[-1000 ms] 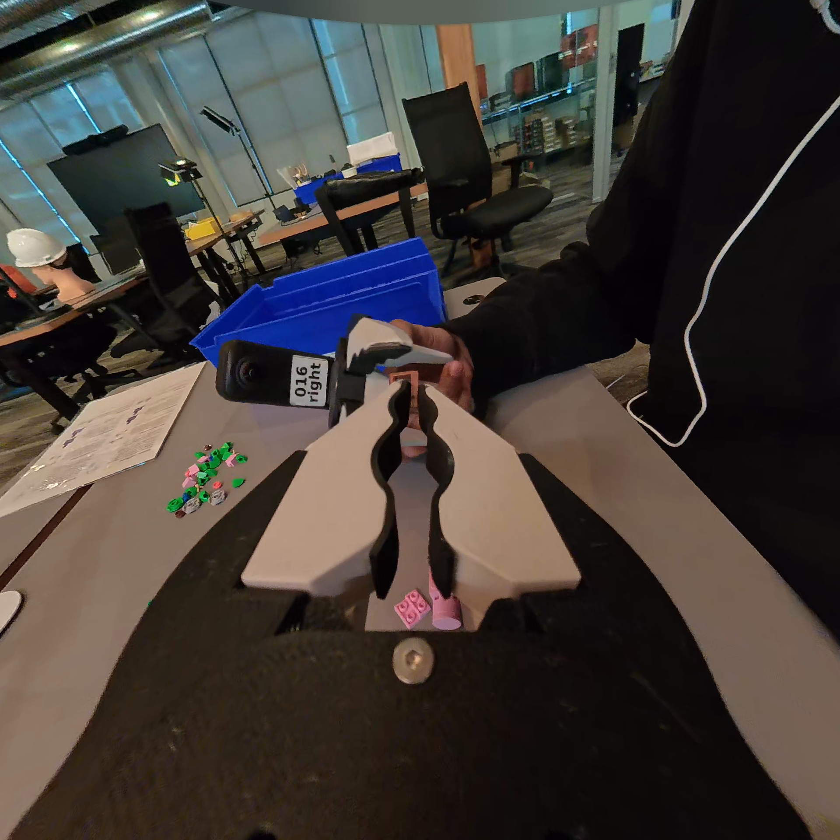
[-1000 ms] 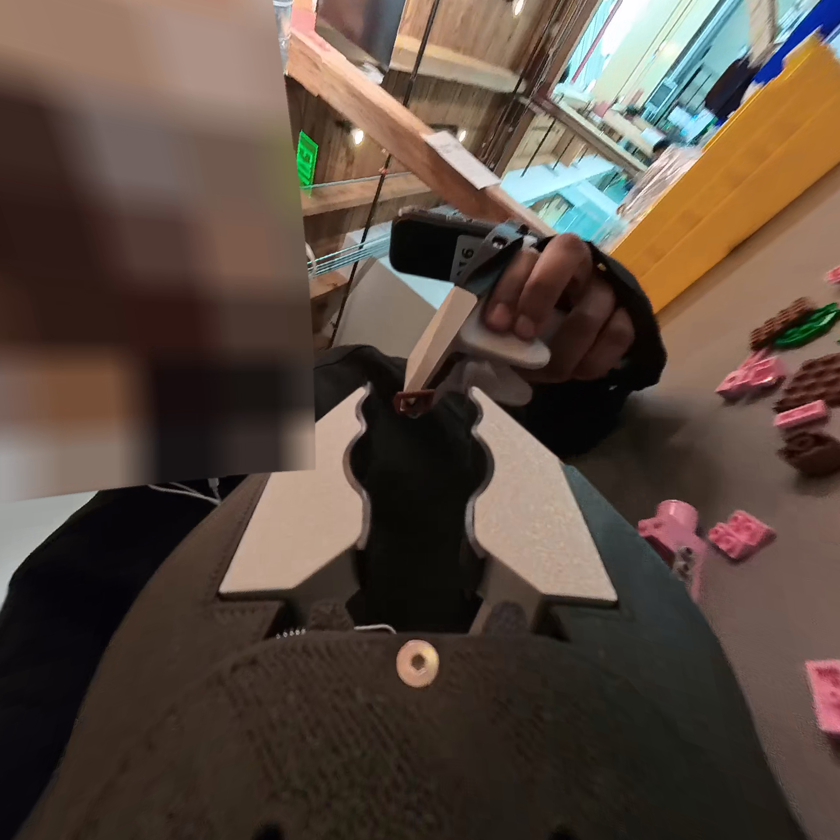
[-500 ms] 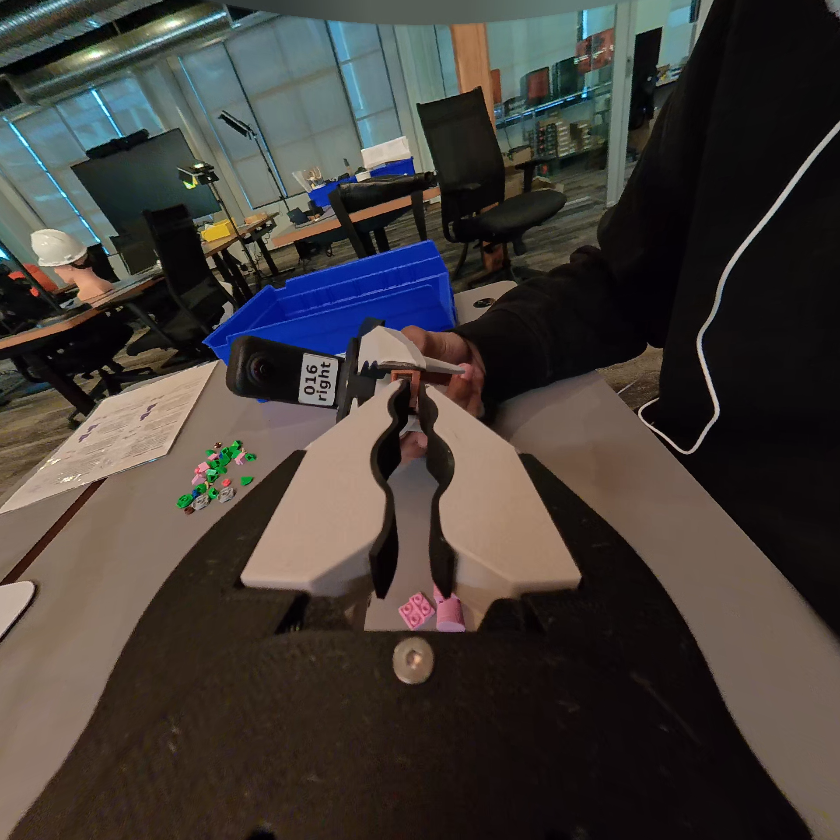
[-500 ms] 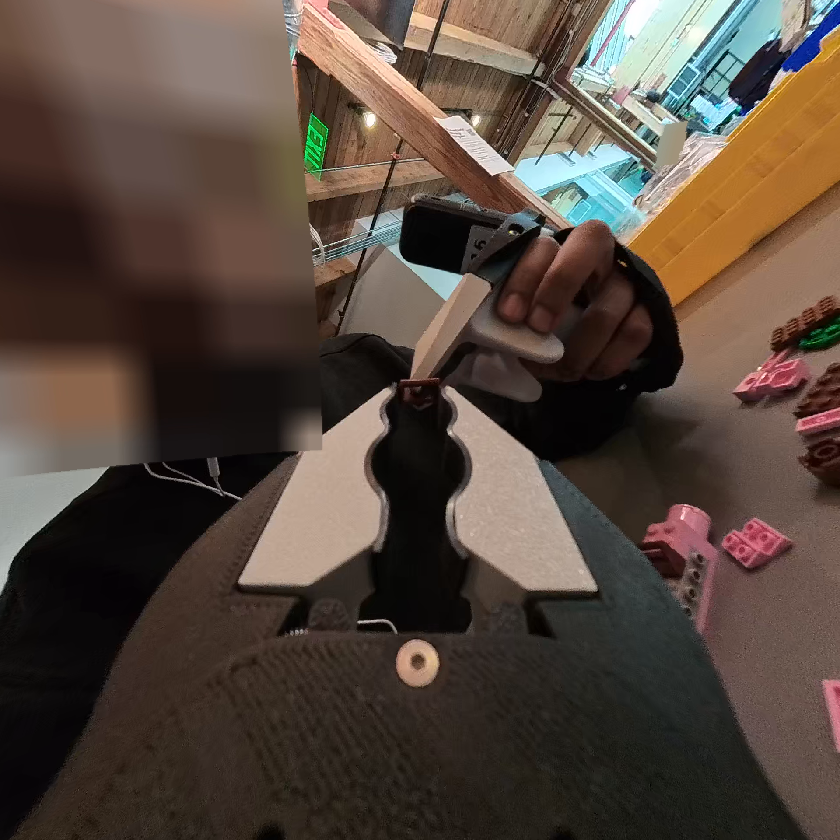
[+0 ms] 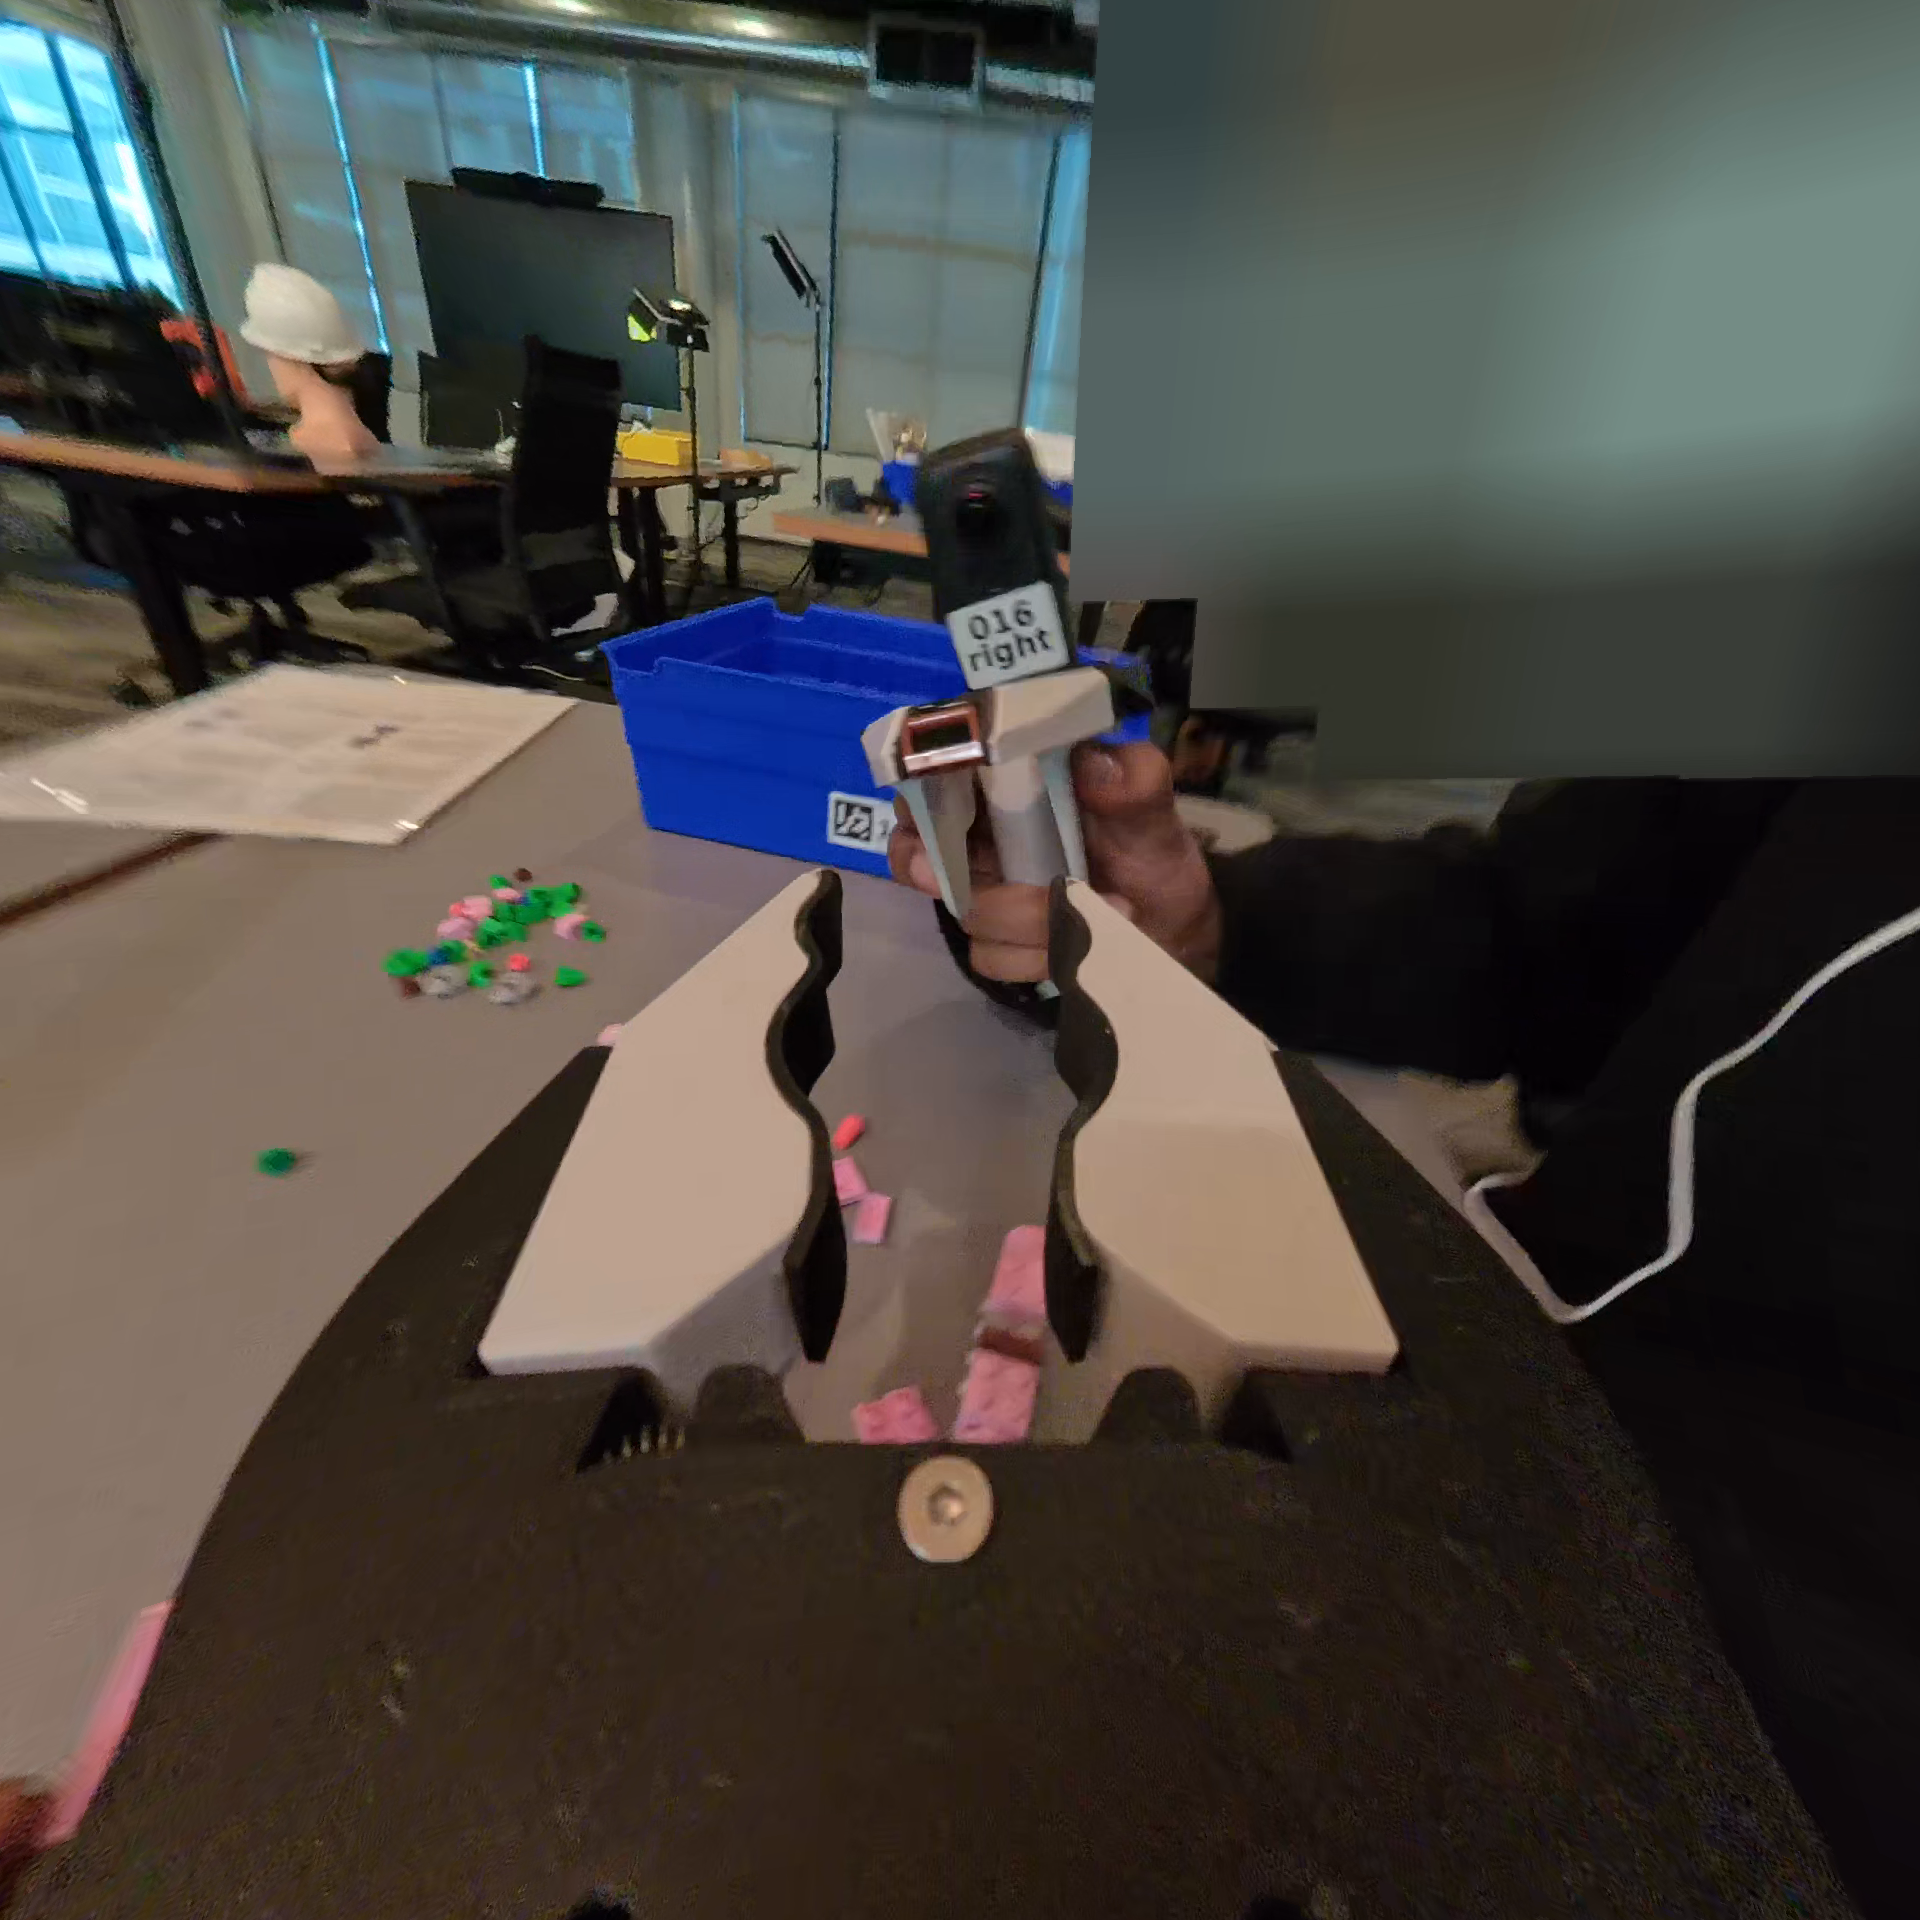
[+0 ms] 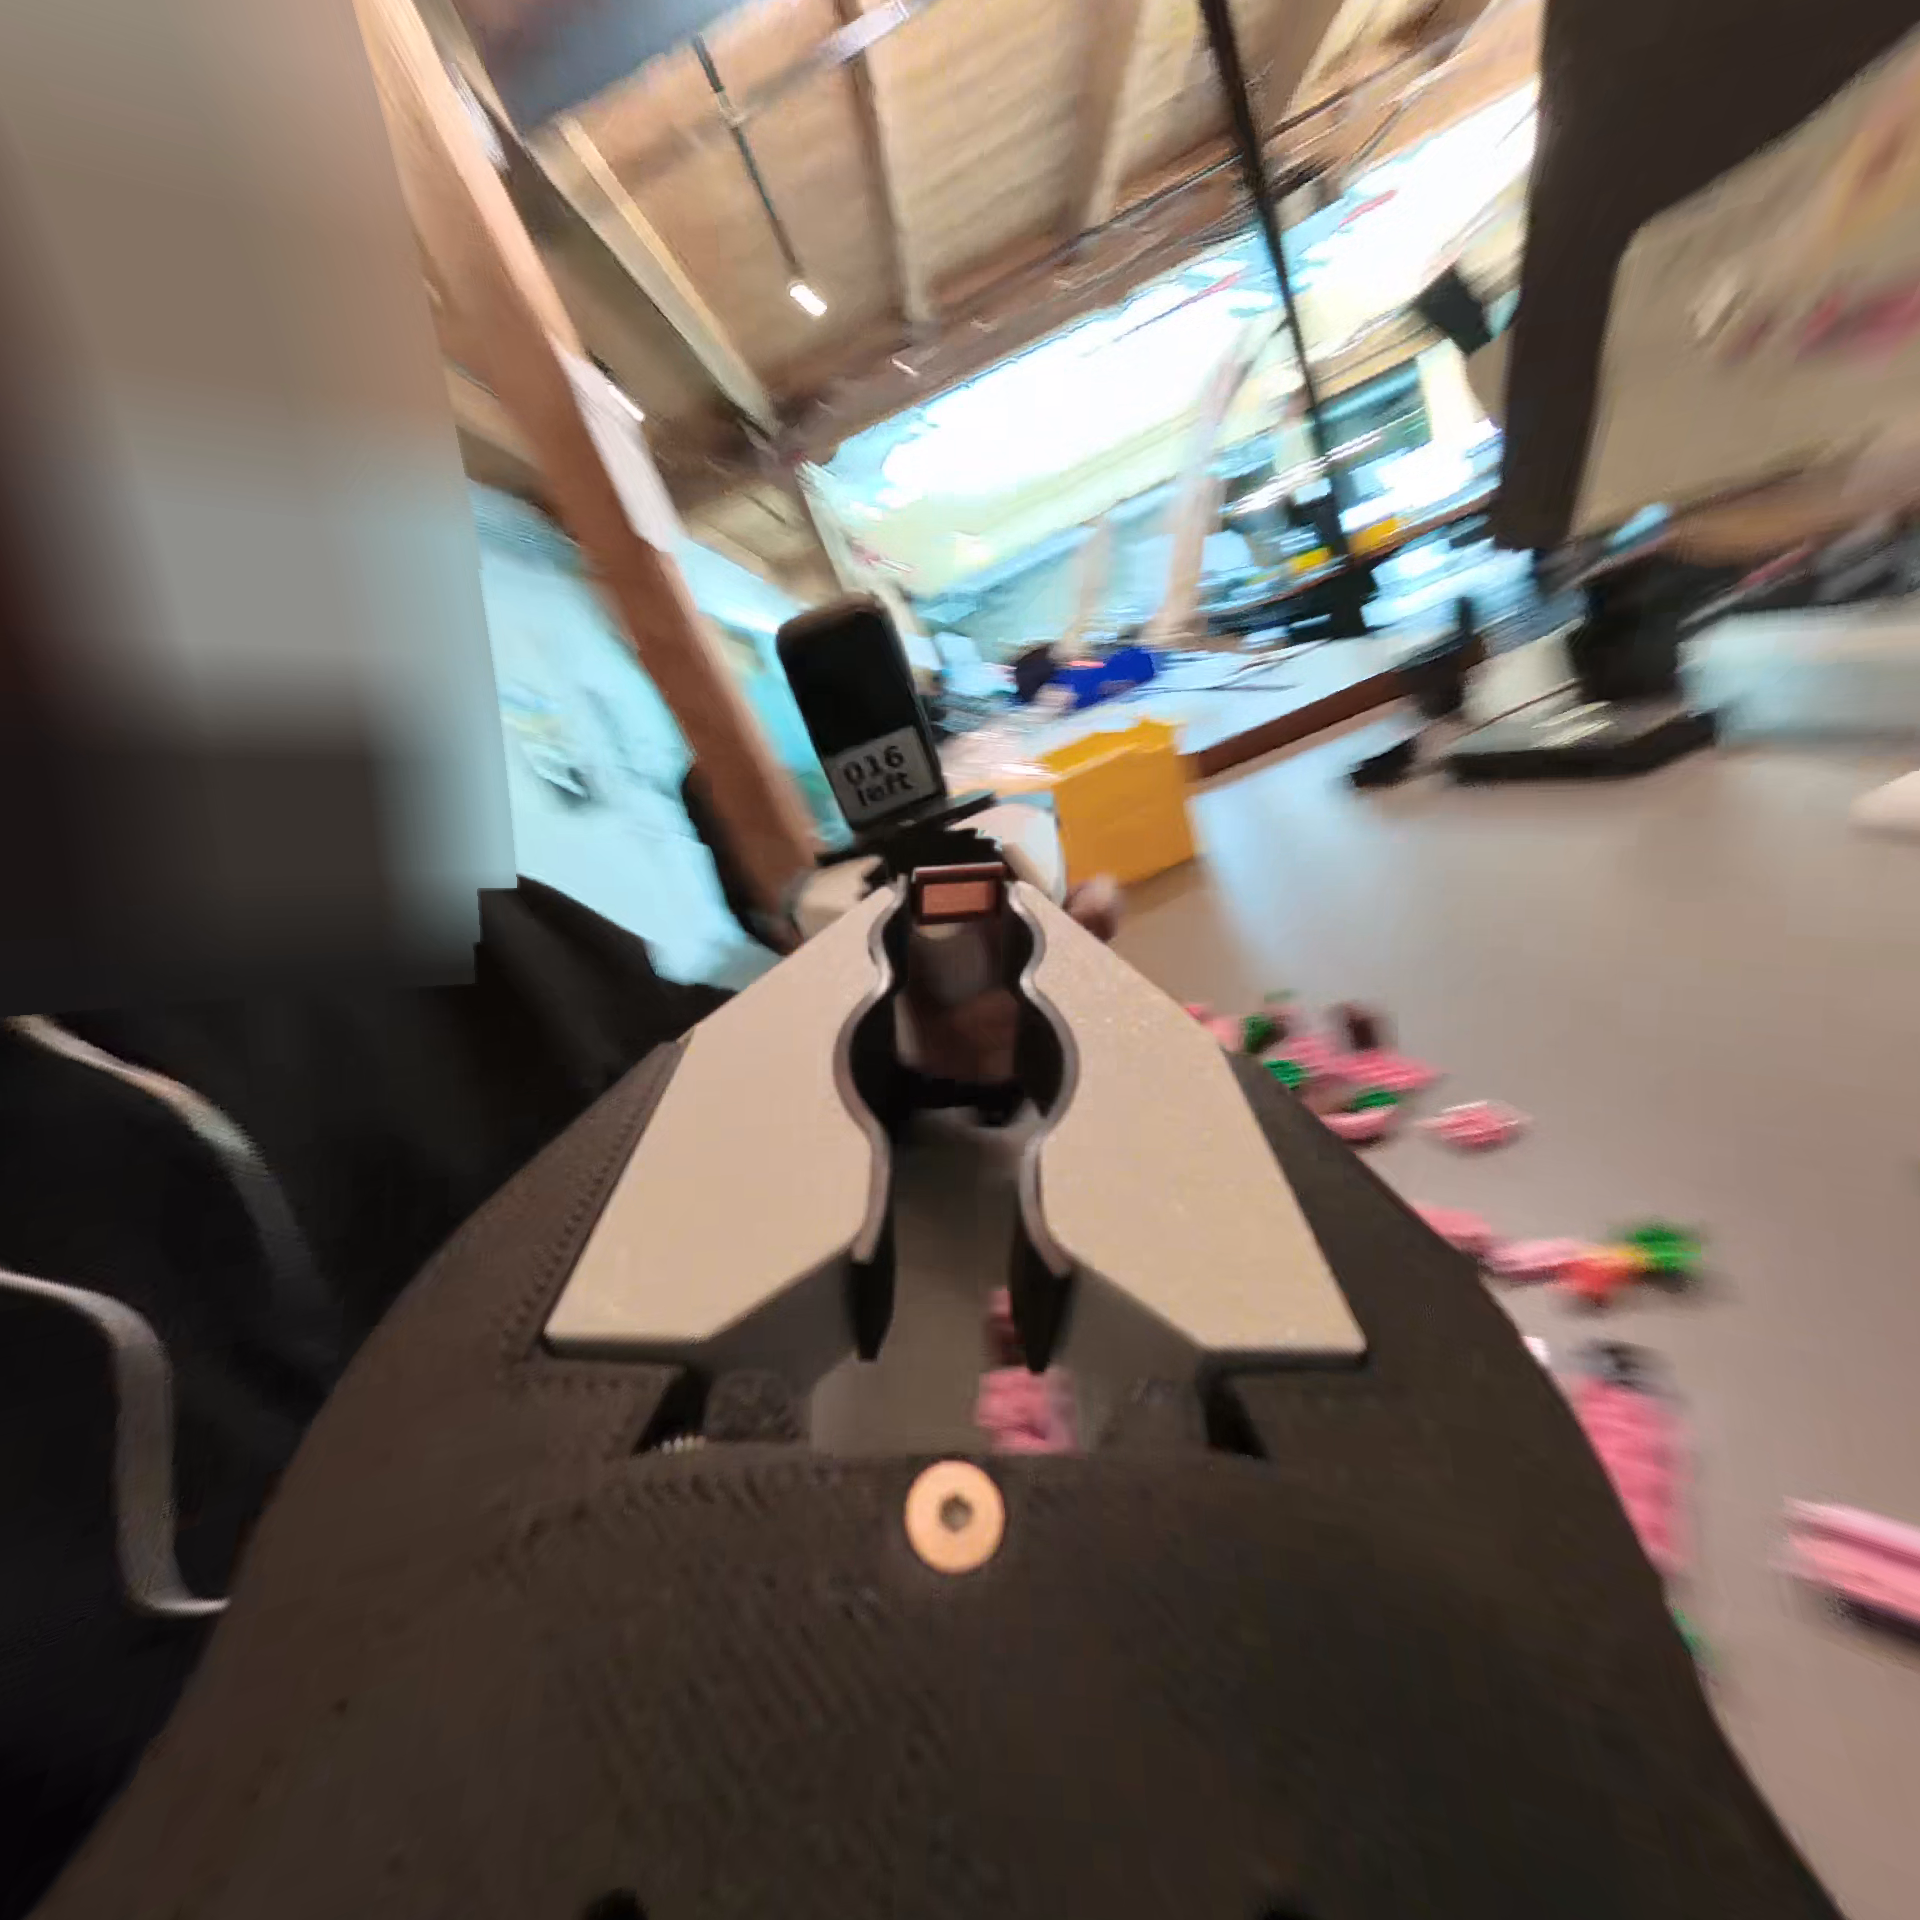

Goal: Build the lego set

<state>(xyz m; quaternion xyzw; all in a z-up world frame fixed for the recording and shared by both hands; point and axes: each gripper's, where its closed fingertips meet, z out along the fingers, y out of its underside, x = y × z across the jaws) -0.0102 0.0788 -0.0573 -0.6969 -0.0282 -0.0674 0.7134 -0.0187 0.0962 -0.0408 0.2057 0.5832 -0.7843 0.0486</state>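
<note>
A small brown brick point(image 6: 956, 896) sits between the tips of my right gripper point(image 6: 956, 920), which is shut on it and holds it up in the air. In the left wrist view the same brick point(image 5: 940, 740) shows in the right gripper point(image 5: 940, 769), held by a hand above the table. My left gripper point(image 5: 940, 899) is open and empty, a little short of the right one and facing it. Pink bricks point(image 5: 1003, 1340) lie on the grey table point(image 5: 260, 1039) under my left fingers. A pile of small green and pink pieces point(image 5: 488, 935) lies to the left.
A blue bin point(image 5: 769, 717) stands at the table's far edge, with a paper sheet point(image 5: 281, 748) to its left. A loose green stud point(image 5: 275, 1161) lies alone. In the right wrist view, blurred pink and green pieces point(image 6: 1351, 1070) lie right, and a yellow bin point(image 6: 1122, 810) beyond. The tips of both grippers are at nearly the same place. From the left gripper's tips to the loose green stud point(image 5: 275, 1161) is close to 20 cm.
My right gripper closed on the brown brick that my left gripper held. The left gripper has opened and let go. Both grippers have swung and drawn apart.
</note>
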